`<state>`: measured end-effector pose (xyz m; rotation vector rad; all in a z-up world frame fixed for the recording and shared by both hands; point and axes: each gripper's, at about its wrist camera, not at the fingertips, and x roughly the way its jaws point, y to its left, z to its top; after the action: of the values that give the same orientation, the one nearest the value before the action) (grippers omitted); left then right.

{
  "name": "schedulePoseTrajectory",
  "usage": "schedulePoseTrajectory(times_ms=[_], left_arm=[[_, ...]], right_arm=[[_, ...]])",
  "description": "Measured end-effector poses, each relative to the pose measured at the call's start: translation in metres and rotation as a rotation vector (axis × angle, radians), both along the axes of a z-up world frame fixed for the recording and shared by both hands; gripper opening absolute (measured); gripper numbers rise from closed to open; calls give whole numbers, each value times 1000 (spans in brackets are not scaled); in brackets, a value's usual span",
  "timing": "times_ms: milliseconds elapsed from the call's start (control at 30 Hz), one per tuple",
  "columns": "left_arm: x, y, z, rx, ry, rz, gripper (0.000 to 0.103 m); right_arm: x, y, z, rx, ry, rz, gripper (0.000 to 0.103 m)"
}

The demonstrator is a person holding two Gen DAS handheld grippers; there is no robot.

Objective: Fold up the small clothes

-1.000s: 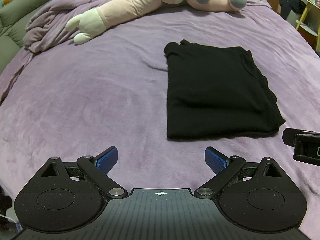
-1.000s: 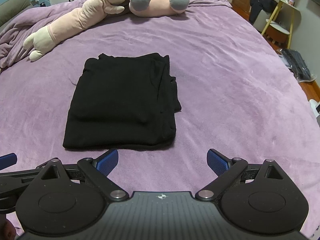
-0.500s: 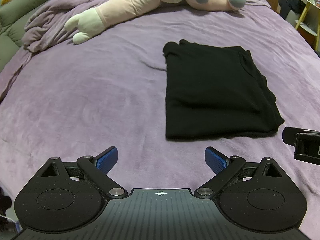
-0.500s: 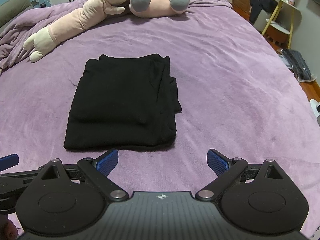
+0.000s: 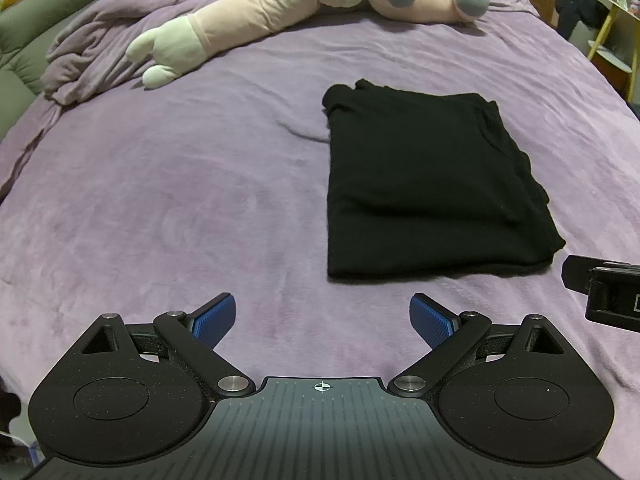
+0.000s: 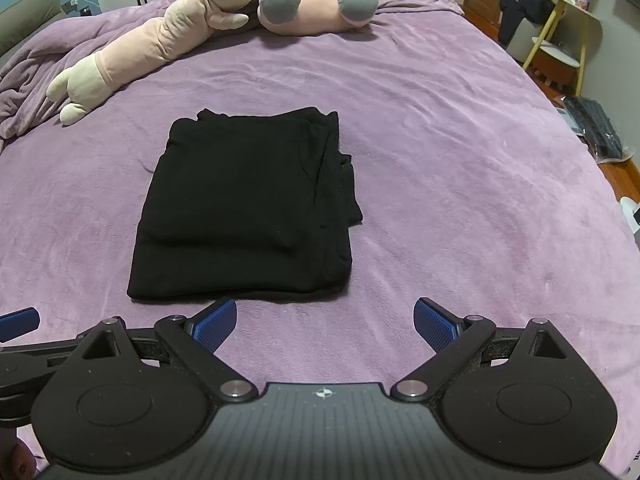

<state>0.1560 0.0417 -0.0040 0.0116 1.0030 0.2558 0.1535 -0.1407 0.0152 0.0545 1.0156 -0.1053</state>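
Left wrist view: my left tongs (image 5: pixel 322 314) spread wide, holding nothing, above bed (image 5: pixel 160 200) near its front edge. Black garment (image 5: pixel 424 184) folded mid-bed, toward right edge. Risk, my judgement: pads snag purple cover with cloth, drag stack askew. No legible writing.

Right wrist view: my right tongs (image 6: pixel 325 316) equally wide, empty, just short of garment's near hem (image 6: pixel 240 294). Risk: pinching top layer only undoes fold. Plush toy (image 6: pixel 192 28) at far edge. No labels readable.
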Motion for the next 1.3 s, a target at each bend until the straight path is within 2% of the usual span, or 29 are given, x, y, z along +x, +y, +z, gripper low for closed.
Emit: schedulePoseTrajectory(times_ms=[667, 900, 1300], left_arm=[[4, -3, -1, -7, 0, -19, 98], [2, 0, 2, -30, -24, -23, 98], [3, -3, 1, -12, 2, -34, 98]], right_arm=[[-3, -2, -2, 4, -5, -8, 96], [-4, -3, -3, 6, -7, -13, 96], [-6, -2, -1, 0, -14, -21, 96]])
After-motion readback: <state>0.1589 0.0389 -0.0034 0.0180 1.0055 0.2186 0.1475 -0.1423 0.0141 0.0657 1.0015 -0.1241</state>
